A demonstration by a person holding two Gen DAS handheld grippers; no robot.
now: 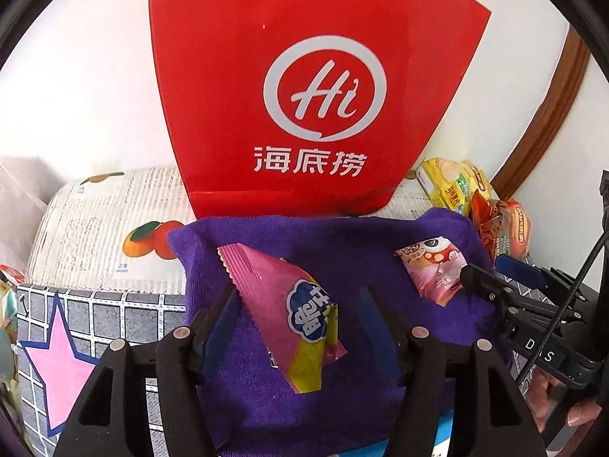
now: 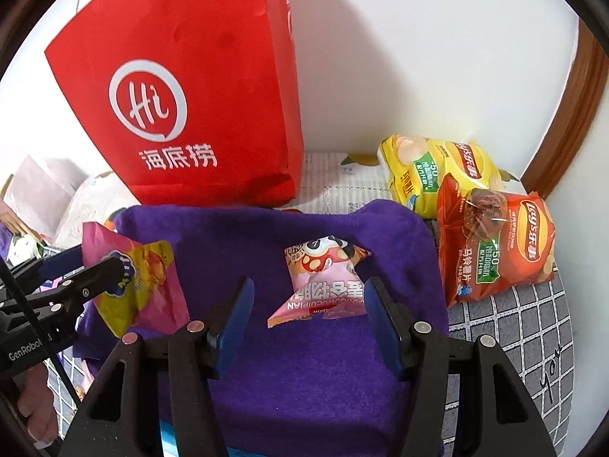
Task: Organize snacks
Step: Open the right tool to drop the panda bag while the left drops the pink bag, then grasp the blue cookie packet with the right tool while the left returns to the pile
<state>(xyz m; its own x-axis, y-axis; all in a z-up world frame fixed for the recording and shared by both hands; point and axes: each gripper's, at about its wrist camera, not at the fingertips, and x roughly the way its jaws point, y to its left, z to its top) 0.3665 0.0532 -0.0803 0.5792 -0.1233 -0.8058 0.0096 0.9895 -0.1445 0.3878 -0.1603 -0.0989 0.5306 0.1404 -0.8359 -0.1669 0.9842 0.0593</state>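
Observation:
A pink and yellow snack packet [image 1: 300,316] lies tilted on a purple towel [image 1: 342,243]. My left gripper [image 1: 300,297] stands open around it, and its right finger is clear of the wrapper. A smaller pink packet with a panda print [image 2: 323,278] rests further right on the same towel [image 2: 236,236]. My right gripper [image 2: 310,285] is open just over it, with a gap at its left pad. Each gripper also shows in the other's view: the right gripper [image 1: 483,270] and the left gripper [image 2: 99,259].
A tall red paper bag [image 2: 190,95] stands upright behind the towel against the white wall. A yellow chip bag [image 2: 430,167] and an orange chip bag [image 2: 502,243] lie at the right. A grey checked cloth with a pink star [image 1: 57,358] covers the table. A brown frame [image 2: 571,114] borders the right.

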